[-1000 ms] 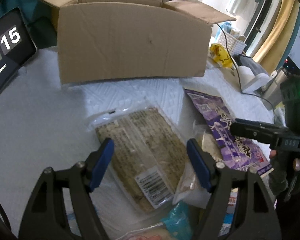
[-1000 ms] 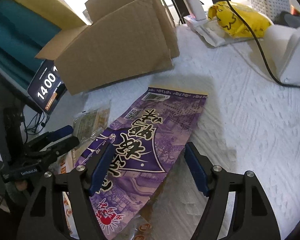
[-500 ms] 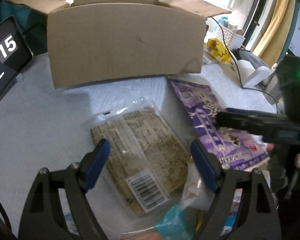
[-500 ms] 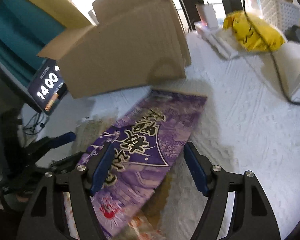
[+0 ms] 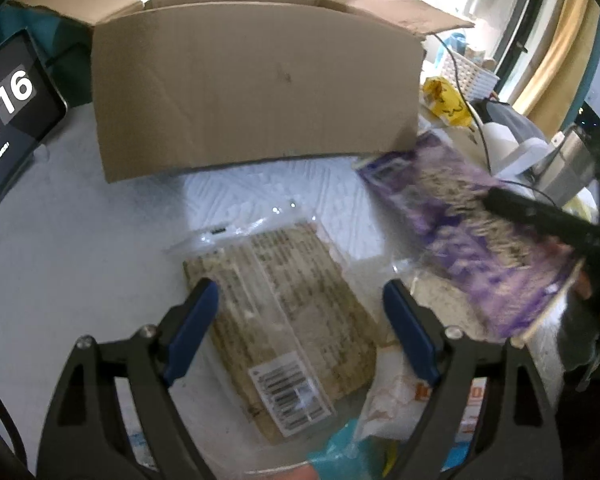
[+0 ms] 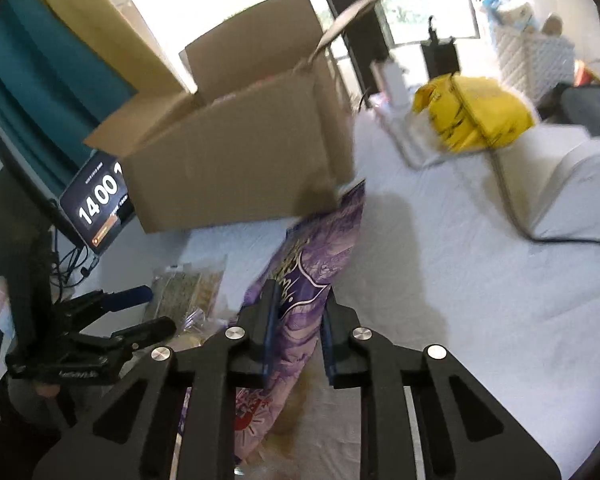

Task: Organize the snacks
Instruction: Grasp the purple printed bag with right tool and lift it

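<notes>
Two tools are working: the right tool [image 6: 296, 332], just closing, is pinching the light, floppy purple snack bag [image 6: 320, 248] mid-body, while the left tool [image 5: 300, 324], widening and empty, is hovering over the stiffer clear packet [image 5: 284, 304].

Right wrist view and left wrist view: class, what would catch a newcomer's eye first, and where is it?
The open cardboard box fills the back of the white-covered table. In front of it the right gripper, whose jaws have just been closing, pinches a purple snack bag tilted up toward the box. Nearer, the open left gripper hovers over a clear pack of brown snacks lying flat.
</notes>
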Demonstrator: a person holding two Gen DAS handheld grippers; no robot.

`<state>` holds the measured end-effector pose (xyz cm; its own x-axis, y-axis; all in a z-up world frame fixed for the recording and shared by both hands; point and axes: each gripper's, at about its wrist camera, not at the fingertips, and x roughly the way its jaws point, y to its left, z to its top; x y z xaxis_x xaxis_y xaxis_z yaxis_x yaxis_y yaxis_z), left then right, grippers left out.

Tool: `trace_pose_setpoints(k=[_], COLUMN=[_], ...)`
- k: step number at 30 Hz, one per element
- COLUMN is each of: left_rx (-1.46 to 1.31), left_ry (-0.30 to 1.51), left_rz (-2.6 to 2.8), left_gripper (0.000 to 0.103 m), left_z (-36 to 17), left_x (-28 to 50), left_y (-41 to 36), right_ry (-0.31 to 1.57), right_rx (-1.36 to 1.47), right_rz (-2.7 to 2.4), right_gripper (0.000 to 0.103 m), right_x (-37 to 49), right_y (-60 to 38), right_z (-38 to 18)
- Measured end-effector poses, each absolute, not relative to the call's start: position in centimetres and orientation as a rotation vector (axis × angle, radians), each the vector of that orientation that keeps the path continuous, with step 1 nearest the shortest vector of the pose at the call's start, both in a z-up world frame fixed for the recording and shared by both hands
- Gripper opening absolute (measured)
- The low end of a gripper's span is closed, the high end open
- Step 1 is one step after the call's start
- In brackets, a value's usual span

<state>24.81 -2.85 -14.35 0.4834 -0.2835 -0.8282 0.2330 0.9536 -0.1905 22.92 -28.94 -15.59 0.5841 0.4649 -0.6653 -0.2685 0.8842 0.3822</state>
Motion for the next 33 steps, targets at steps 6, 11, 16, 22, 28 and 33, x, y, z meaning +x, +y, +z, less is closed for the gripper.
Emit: trace_pose_setpoints(k=[6,11,16,22,28,33], left_rx=[0.029,0.06,0.086,-0.072,-0.02,-0.002], left_ry=[1.024,1.039,1.062,1.152,1.152,1.078], left_rz=[-0.303,-0.293,-0.242,-0.228,-0.217,-0.31], left_gripper=[0.102,0.102,0.102,0.103,0.102,0.072], left_z=[-15.2,-15.4,-15.0,-16.8,-17.4,-16.9], left_x=[26.7,28.0,27.4,27.5,28.3,27.7], left_y=[-4.1,-4.4,-3.5,-1.1,-2.8,-3.8], right_ry=[0.866,0.921,0.955,0.927,0.87,0.806], right_rx=[0.284,0.288,0.274,0.31,0.3,0.275], right_rz=[0.386,0.399,0.467,0.484,0.483,0.459], right_gripper=[0.021,0.038,0.061,0.025,0.013,0.008], right_x=[23.1,23.0,23.5,23.3,22.4,20.9], right_y=[-32.7,-31.9,-29.4,-29.6,-30.4,-31.6], right_z=[-16.7,-17.8,-19.1,-19.9,-18.5,-16.9])
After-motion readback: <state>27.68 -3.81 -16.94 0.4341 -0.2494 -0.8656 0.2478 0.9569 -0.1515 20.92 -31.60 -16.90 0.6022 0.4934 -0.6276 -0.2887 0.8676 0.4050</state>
